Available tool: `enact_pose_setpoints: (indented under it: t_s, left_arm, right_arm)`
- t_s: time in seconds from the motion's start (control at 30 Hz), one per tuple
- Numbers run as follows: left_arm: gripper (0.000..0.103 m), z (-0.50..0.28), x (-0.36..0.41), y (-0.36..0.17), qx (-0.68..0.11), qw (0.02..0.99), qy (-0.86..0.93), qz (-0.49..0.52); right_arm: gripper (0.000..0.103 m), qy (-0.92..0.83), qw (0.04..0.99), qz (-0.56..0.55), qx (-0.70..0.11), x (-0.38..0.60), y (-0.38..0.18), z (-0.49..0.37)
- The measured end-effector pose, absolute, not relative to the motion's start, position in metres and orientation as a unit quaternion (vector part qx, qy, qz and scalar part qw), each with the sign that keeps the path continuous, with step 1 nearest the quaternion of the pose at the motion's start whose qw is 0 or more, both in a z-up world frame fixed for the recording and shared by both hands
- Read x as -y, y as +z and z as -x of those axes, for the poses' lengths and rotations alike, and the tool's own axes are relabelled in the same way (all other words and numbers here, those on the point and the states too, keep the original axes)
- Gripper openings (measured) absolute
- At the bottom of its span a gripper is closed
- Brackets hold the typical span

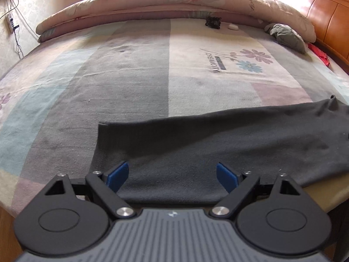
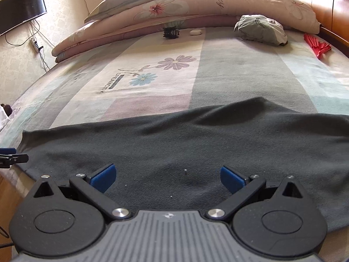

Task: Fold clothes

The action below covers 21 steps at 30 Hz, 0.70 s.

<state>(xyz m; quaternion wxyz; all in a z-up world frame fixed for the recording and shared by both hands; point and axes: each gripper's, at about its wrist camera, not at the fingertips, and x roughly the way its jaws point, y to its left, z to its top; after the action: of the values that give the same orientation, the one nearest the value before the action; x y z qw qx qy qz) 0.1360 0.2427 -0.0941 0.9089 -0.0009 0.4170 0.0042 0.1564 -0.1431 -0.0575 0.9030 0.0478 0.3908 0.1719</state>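
Both my jaws stand apart and empty over the dark grey garment [image 1: 196,144], which lies flat along the bed's [image 1: 130,69] near edge. It looks perhaps once folded; further folds remain.

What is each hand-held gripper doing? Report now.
Left hand-held gripper: open, empty, above the dark grey garment.
Right hand-held gripper: open, empty, above the same garment.
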Motion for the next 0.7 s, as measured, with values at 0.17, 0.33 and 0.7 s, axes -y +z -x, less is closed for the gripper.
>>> enact_pose_setpoints:
  t_s: [0.17, 0.33, 0.7]
  left_arm:
    - [0.092, -0.134, -0.238, -0.114, -0.430, 0.903, -0.002, 0.005]
    - [0.092, -0.121, -0.252, -0.109, -0.420, 0.907, 0.015, 0.035]
    - [0.092, -0.101, -0.281, -0.102, -0.423, 0.899, 0.043, 0.106]
  right_arm:
    - [0.103, 0.155, 0.898, -0.052, -0.408, 0.143, -0.069, -0.161]
    - [0.103, 0.141, 0.898, 0.003, -0.416, 0.130, -0.078, -0.159]
    - [0.103, 0.128, 0.897, 0.038, -0.422, 0.122, -0.079, -0.156]
